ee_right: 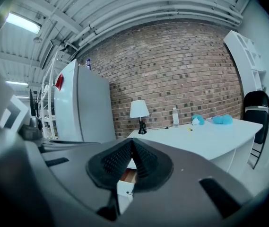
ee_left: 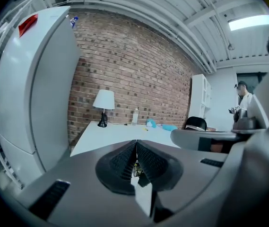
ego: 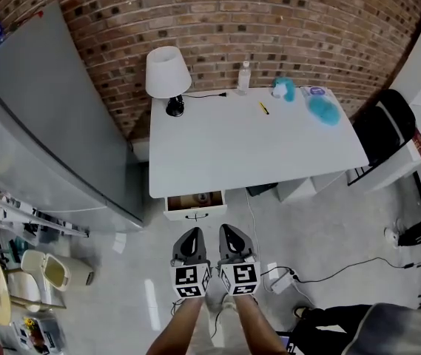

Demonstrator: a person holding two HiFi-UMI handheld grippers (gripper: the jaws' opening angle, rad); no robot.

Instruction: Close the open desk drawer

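The grey fridge (ego: 47,117) stands left of the white desk (ego: 254,146). The drawer (ego: 195,202) hangs open under the desk's front left corner. It lies just ahead of the left gripper (ego: 192,237) and right gripper (ego: 229,234), apart from both. Each gripper's jaws are clenched together on nothing and point toward the drawer.
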